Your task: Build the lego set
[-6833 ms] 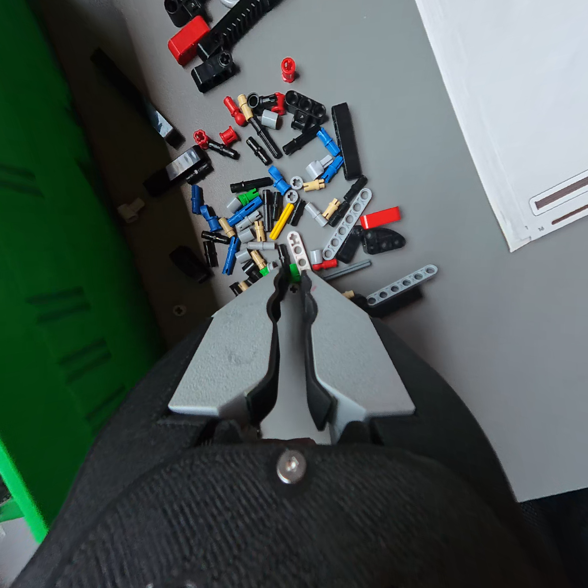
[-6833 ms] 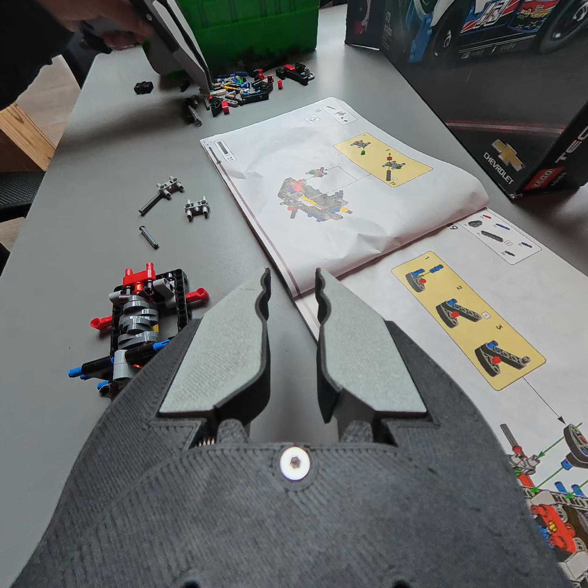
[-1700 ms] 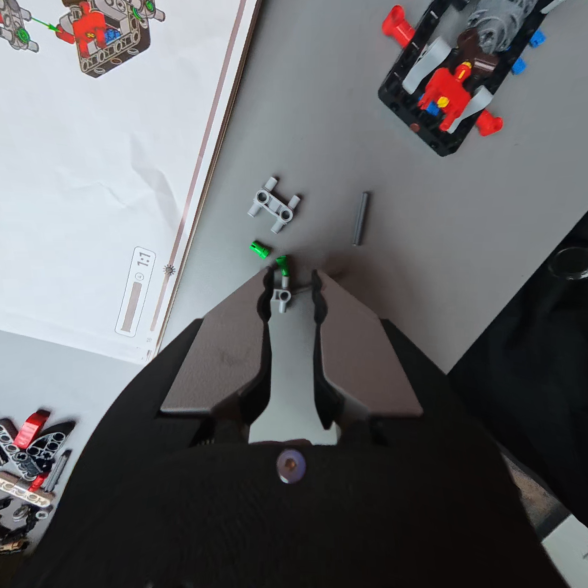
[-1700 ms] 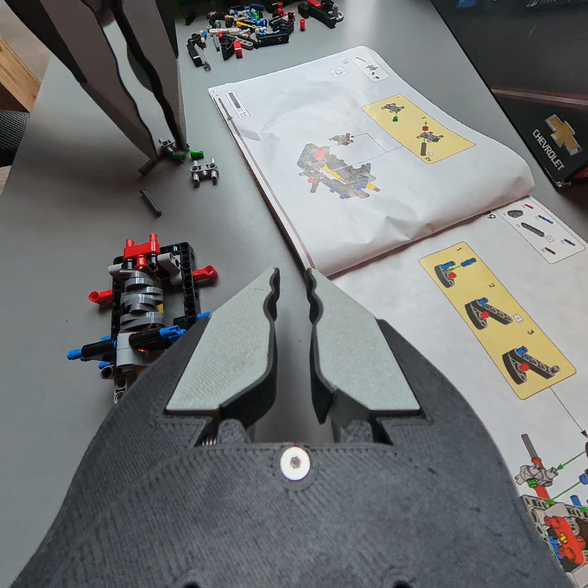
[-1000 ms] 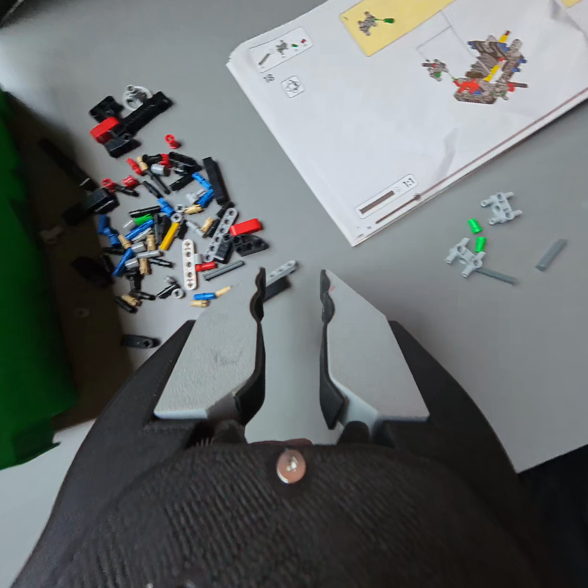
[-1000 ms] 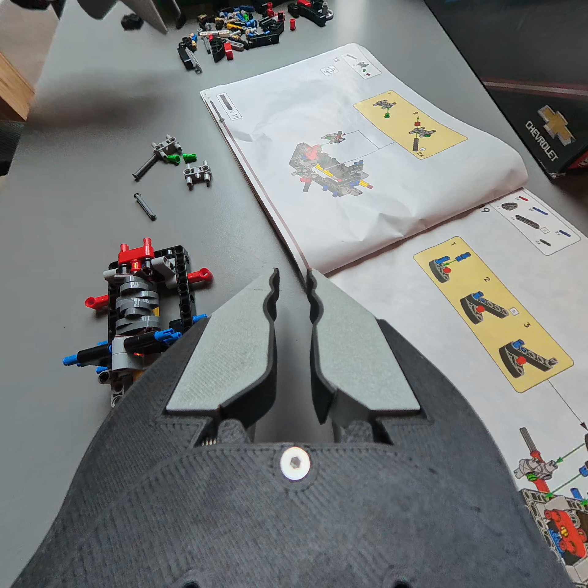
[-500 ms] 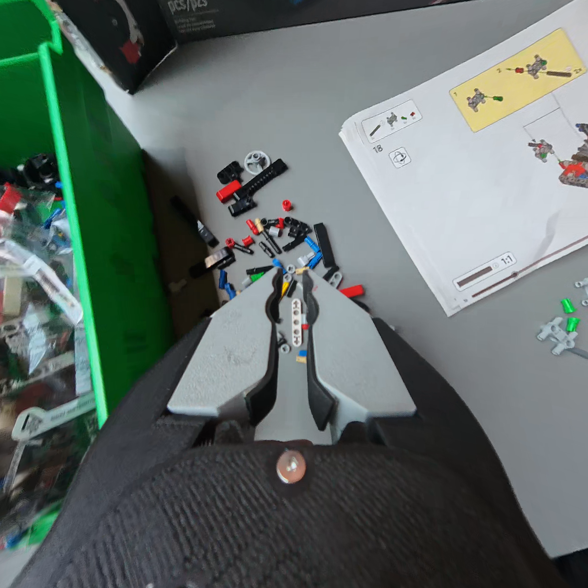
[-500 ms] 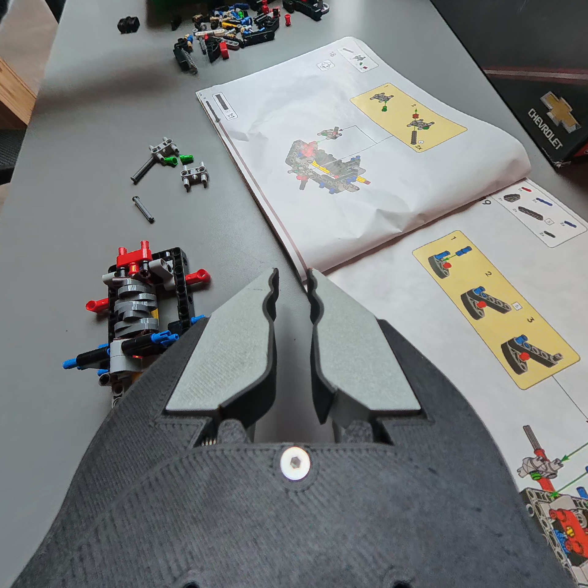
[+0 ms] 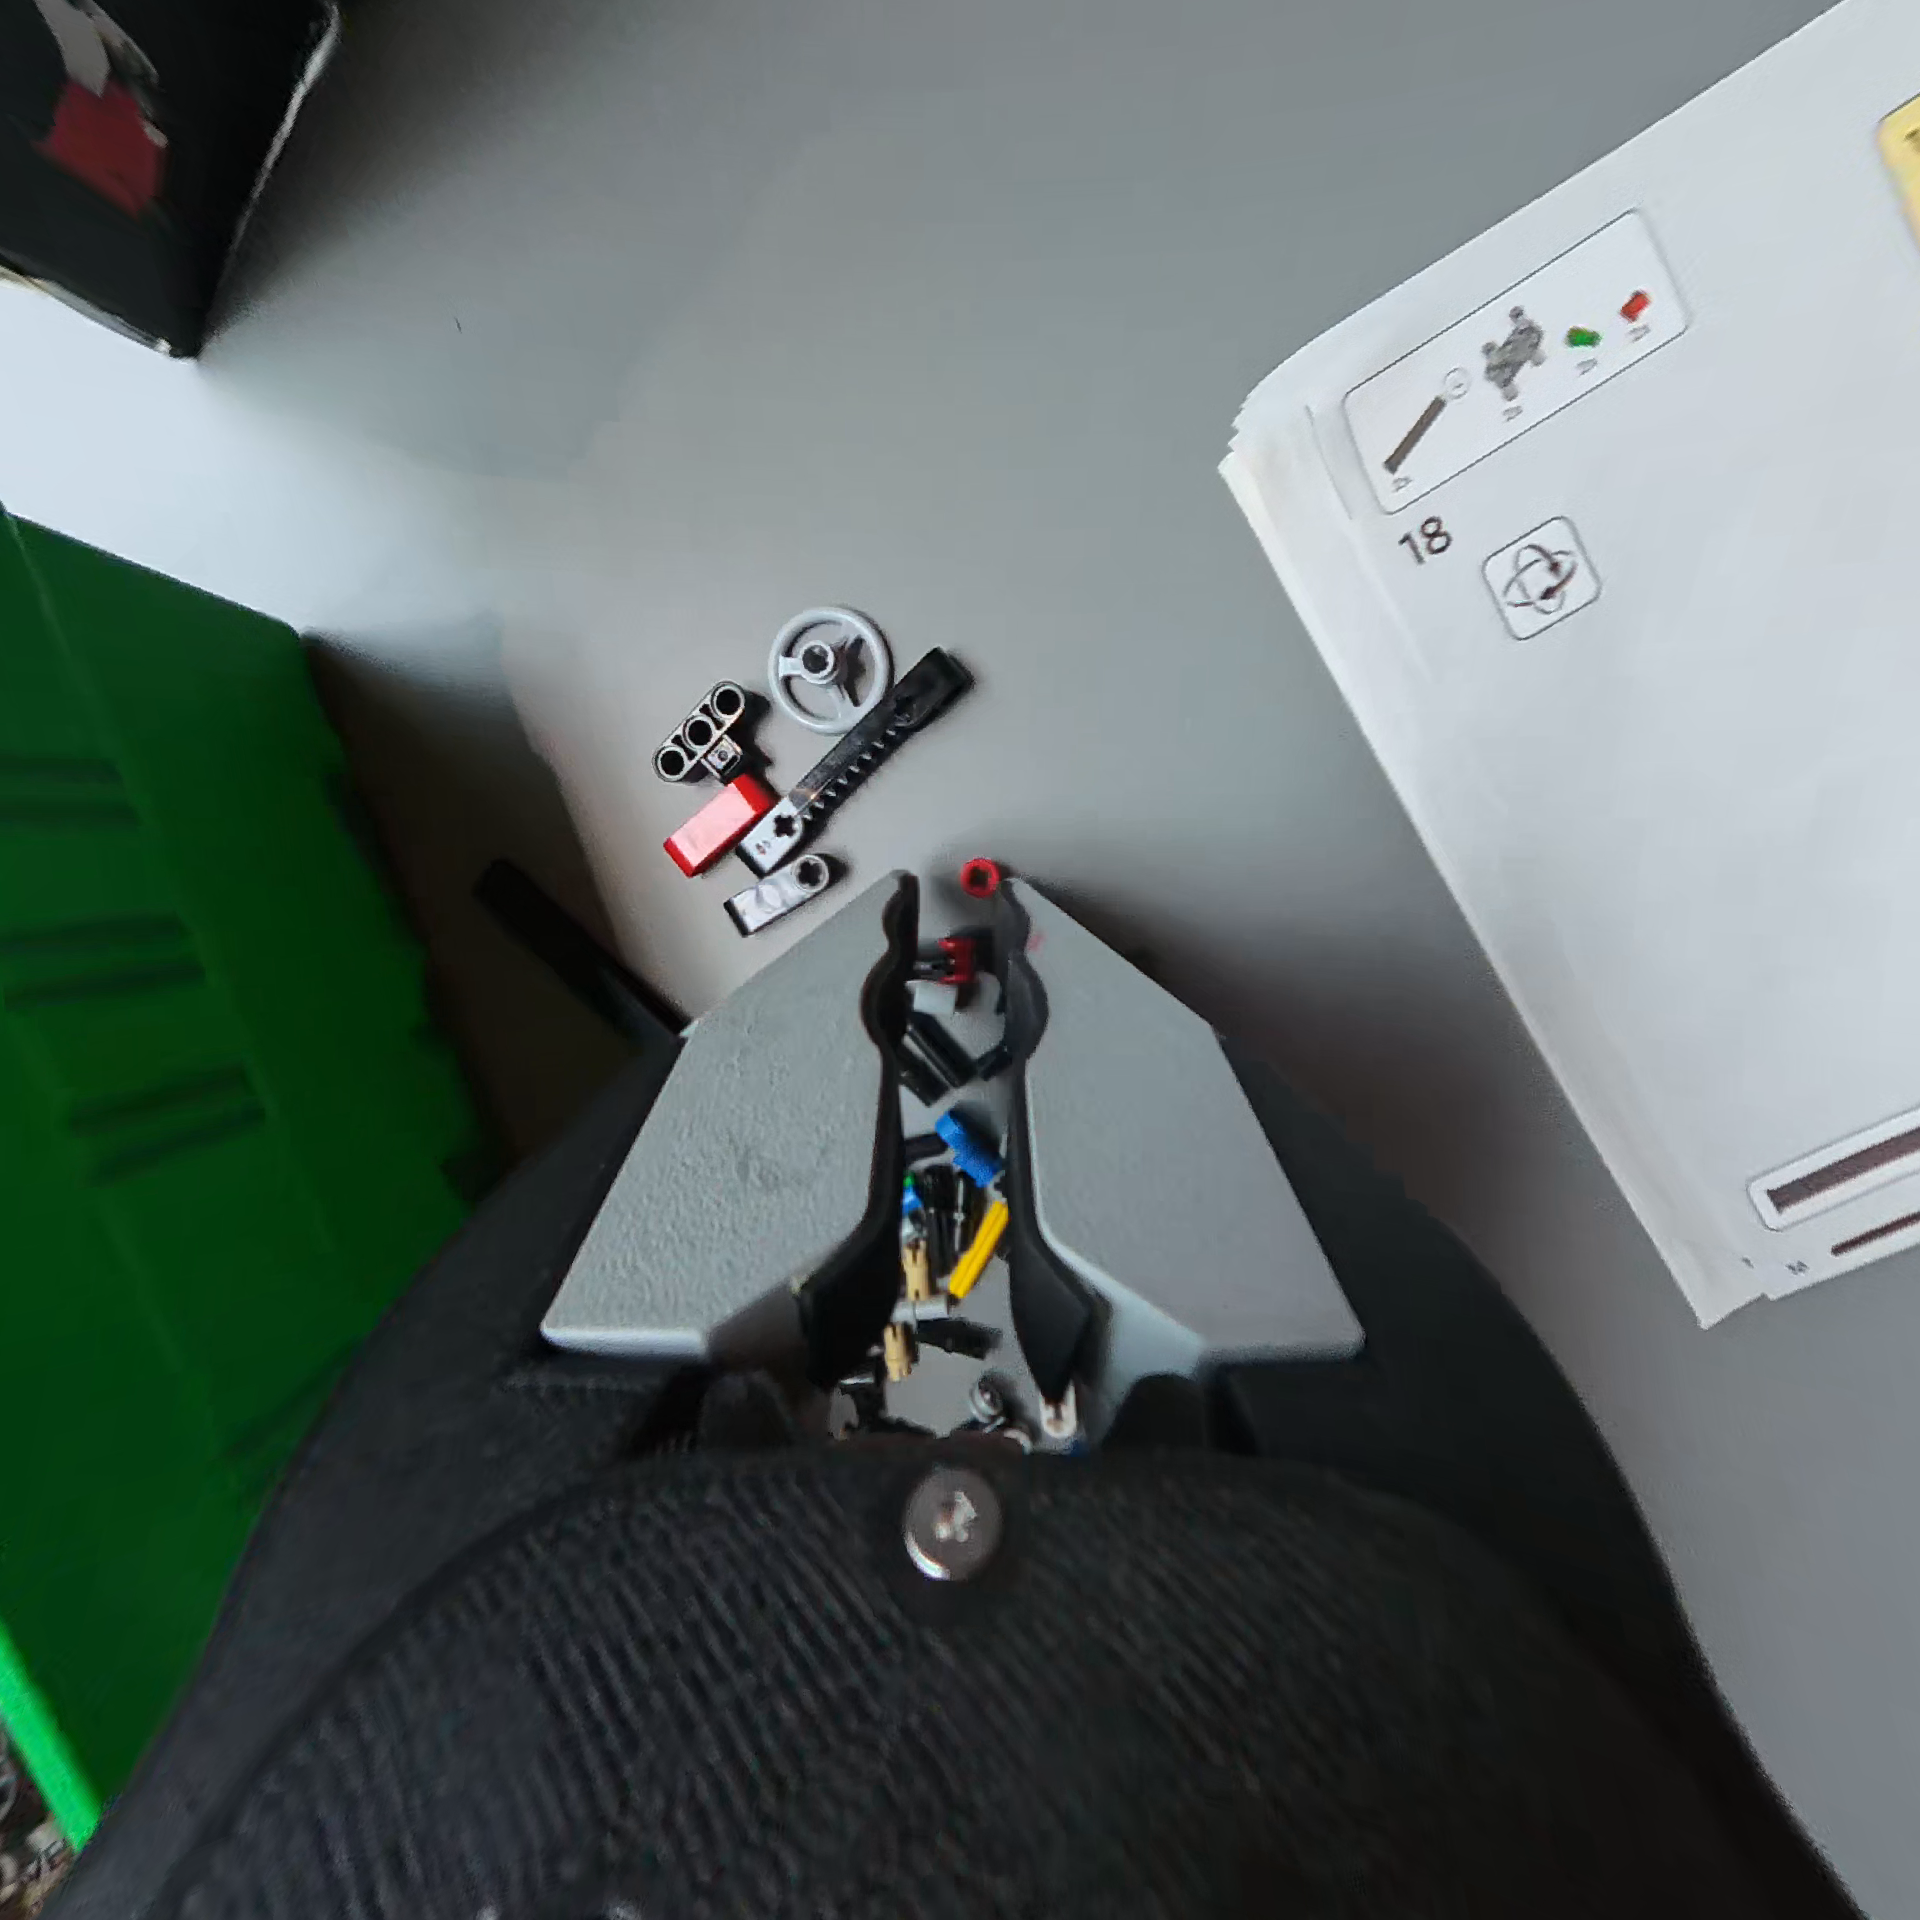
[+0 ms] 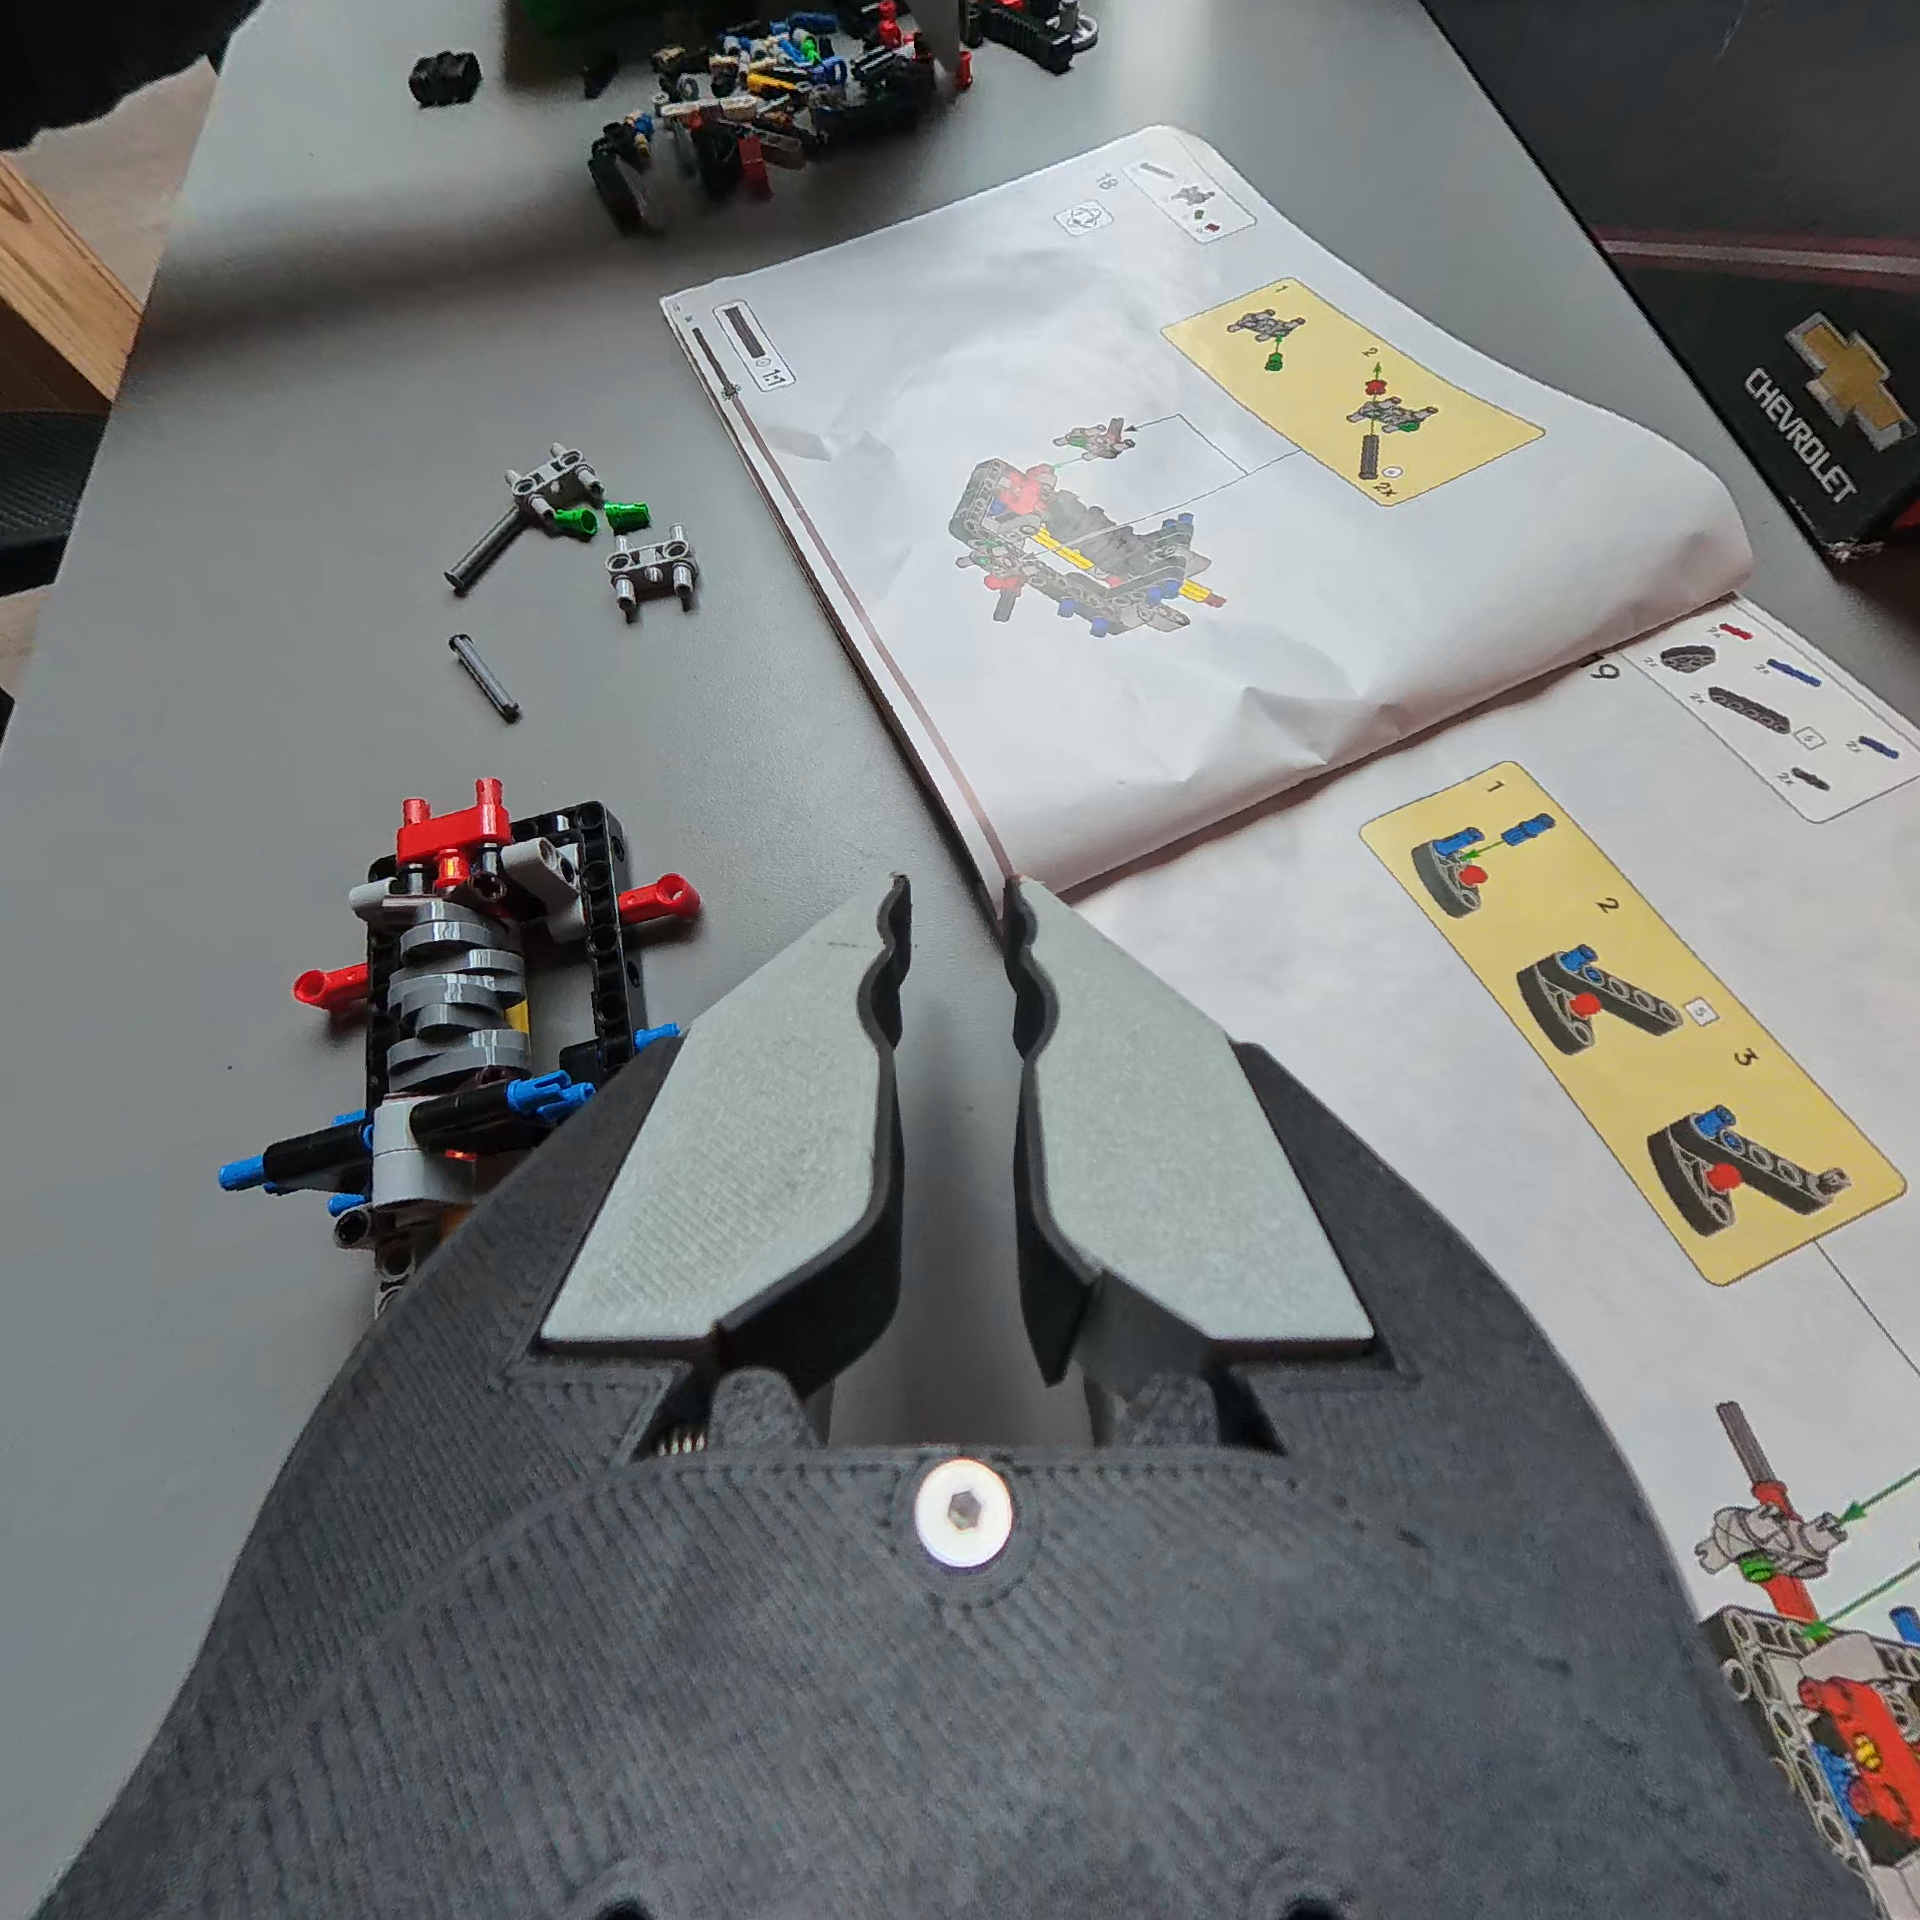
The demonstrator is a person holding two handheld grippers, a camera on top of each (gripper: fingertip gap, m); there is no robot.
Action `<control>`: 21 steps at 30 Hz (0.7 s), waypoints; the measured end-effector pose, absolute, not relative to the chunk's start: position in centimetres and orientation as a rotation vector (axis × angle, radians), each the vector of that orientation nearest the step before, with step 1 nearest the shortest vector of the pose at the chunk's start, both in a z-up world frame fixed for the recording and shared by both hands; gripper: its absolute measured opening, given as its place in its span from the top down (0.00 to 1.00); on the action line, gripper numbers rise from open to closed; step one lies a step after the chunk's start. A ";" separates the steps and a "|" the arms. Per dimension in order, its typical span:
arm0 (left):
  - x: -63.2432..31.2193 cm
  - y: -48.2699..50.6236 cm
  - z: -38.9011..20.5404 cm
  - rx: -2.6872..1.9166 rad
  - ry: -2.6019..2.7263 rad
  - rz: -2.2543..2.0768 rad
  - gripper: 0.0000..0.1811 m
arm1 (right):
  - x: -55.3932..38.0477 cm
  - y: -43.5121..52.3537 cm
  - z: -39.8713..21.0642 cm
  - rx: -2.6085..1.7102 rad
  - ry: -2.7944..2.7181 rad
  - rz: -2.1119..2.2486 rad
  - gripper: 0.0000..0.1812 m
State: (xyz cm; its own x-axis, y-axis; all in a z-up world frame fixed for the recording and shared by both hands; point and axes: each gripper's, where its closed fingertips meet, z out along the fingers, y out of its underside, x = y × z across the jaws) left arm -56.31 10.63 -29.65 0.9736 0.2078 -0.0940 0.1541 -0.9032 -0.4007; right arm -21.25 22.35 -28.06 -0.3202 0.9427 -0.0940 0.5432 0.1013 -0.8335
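My left gripper point(image 9: 958, 904) is open and empty, low over the pile of loose pieces point(image 9: 951, 1195). A small red bush point(image 9: 978, 876) lies just off its right fingertip, and other pieces show through the gap between its fingers. My right gripper point(image 10: 956, 904) is open and empty above the table by the manual's edge. The partly built black-framed assembly point(image 10: 488, 987) lies to its left. Farther off lie two grey connectors point(image 10: 652, 566), two green pins point(image 10: 627, 511) and two dark axles point(image 10: 483, 675). The pile also shows in the right wrist view point(image 10: 748, 94), at the far end.
The open instruction manual point(image 10: 1143, 468) covers the table's right side, and it also shows in the left wrist view point(image 9: 1662, 727). A green bin point(image 9: 156, 1039) stands left of the pile. A grey steering wheel point(image 9: 829, 670), a black rack beam point(image 9: 873, 758) and a red piece point(image 9: 717, 836) lie beyond the left gripper. A black set box point(image 10: 1818, 416) stands at the right. The tips of one gripper are about 40 cm away from the tips of the other.
The left gripper let go of the green pin by the grey connectors, swung back to the pile and dropped close over it. The right gripper has barely moved.
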 end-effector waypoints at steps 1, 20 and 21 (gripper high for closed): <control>-56.4 10.6 -30.0 -2.737 -0.264 0.177 0.92 | -21.2 22.3 -28.1 -1.446 -1.919 1.121 0.92; -43.0 10.2 -24.3 -2.592 0.150 -0.139 0.97 | -21.2 22.3 -28.2 -1.442 -1.925 1.110 0.92; -40.4 9.9 -24.2 -2.573 0.211 -0.202 0.97 | -21.2 22.2 -28.2 -1.441 -1.927 1.108 0.92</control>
State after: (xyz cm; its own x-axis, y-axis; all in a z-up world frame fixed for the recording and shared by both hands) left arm -40.40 9.87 -24.21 0.9764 -0.1910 0.1004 -0.1093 -0.8391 -0.5329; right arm -21.24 22.24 -28.19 -0.3243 0.9422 -0.0840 0.5468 0.1143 -0.8294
